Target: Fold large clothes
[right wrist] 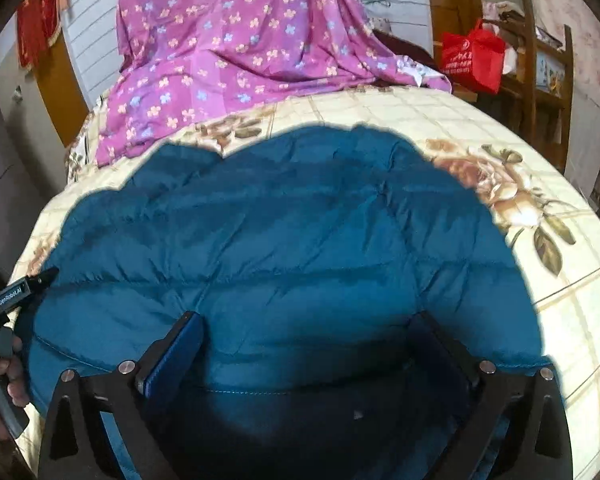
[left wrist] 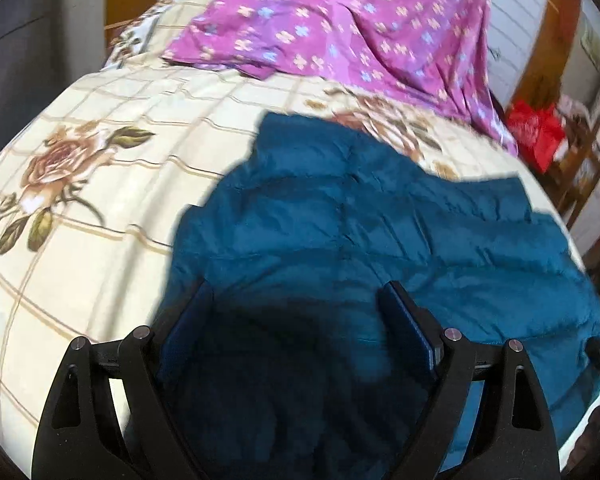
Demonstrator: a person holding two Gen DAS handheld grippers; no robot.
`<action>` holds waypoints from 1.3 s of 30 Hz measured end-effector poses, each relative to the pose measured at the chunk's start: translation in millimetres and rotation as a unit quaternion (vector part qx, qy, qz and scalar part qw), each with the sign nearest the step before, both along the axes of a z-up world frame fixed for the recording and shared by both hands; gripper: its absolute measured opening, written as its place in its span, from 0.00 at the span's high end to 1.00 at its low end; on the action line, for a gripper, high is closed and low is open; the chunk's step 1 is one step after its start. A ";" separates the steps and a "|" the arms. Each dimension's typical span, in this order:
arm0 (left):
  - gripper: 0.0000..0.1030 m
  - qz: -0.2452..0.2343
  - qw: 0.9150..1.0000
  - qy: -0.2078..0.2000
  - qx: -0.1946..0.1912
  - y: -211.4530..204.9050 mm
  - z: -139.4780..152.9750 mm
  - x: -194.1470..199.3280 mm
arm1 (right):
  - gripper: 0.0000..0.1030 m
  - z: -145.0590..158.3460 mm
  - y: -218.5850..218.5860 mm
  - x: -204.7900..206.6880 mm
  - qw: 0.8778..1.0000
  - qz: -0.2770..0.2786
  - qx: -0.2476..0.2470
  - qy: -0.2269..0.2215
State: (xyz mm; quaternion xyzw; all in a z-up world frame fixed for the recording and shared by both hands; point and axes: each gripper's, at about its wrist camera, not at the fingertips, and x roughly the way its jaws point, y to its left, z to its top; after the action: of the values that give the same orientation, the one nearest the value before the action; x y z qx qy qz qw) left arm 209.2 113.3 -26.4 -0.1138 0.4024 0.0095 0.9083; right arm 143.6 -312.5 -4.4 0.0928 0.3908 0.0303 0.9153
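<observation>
A teal quilted puffer jacket (left wrist: 380, 232) lies spread on the bed; it also fills the right wrist view (right wrist: 284, 232). My left gripper (left wrist: 298, 292) is open, its jaws wide apart just above the jacket's near left part. My right gripper (right wrist: 310, 318) is open too, hovering over the jacket's near hem, with nothing between its fingers. The left gripper's body shows at the left edge of the right wrist view (right wrist: 16, 292), held by a hand. The jacket's near edge is hidden under both grippers.
The bed has a cream sheet with rose prints (left wrist: 80, 184). A purple flowered cloth (right wrist: 236, 48) lies draped at the far end of the bed. A red bag (right wrist: 474, 54) sits on a wooden chair (right wrist: 548, 80) to the far right.
</observation>
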 end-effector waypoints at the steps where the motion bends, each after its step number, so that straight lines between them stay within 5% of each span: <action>1: 0.16 0.010 1.000 -0.006 -0.004 7.8 2.5 -5.7 | 0.01 9.2 -12.7 -7.0 1.000 -0.008 0.008 -0.024; 5: 0.16 0.056 0.998 -0.026 -0.018 51.2 15.2 -23.9 | 0.01 28.2 -70.9 -37.7 0.996 -0.046 0.029 -0.073; 10: 0.16 0.046 0.996 -0.020 -0.067 84.7 16.7 -54.9 | 0.01 26.5 -132.0 -74.6 0.989 -0.057 0.115 -0.078; 15: 0.16 -0.006 0.998 0.016 -0.066 79.5 -2.6 -71.9 | 0.00 -6.7 -164.2 -93.1 0.970 -0.032 0.242 -0.020; 19: 0.16 -0.022 0.991 0.053 -0.124 78.8 -18.8 -73.4 | 0.01 -38.5 -162.1 -82.5 0.943 -0.006 0.329 0.054; 21: 0.16 -0.016 0.989 0.036 -0.145 83.6 -14.6 -76.4 | 0.01 -37.9 -168.5 -85.5 0.950 -0.037 0.306 0.054; 25: 0.16 -0.019 0.994 0.011 -0.110 81.8 -5.7 -65.0 | 0.01 -32.2 -182.0 -78.1 0.957 -0.053 0.285 0.018; 30: 0.16 -0.038 0.993 0.032 -0.110 80.5 -14.9 -39.3 | 0.00 -55.3 -170.0 -35.5 0.962 0.000 0.261 0.079; 34: 0.16 -0.059 0.985 0.067 -0.148 83.9 -29.3 -13.8 | 0.00 -58.7 -164.7 -13.0 0.962 0.050 0.259 0.075; 37: 0.16 -0.095 0.970 0.122 -0.188 81.4 -45.7 10.1 | 0.00 -61.5 -166.3 4.8 0.956 0.085 0.269 0.076; 39: 0.10 -0.114 0.968 0.126 -0.185 80.3 -43.6 20.5 | 0.00 -62.5 -165.6 14.0 0.953 0.110 0.273 0.079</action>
State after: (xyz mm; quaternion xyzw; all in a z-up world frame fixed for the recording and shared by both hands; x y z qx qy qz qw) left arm 229.7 193.6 -70.1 -0.2310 0.5188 -0.1542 0.8085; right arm 157.6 -478.1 -67.0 0.2973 0.4468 0.2284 0.8122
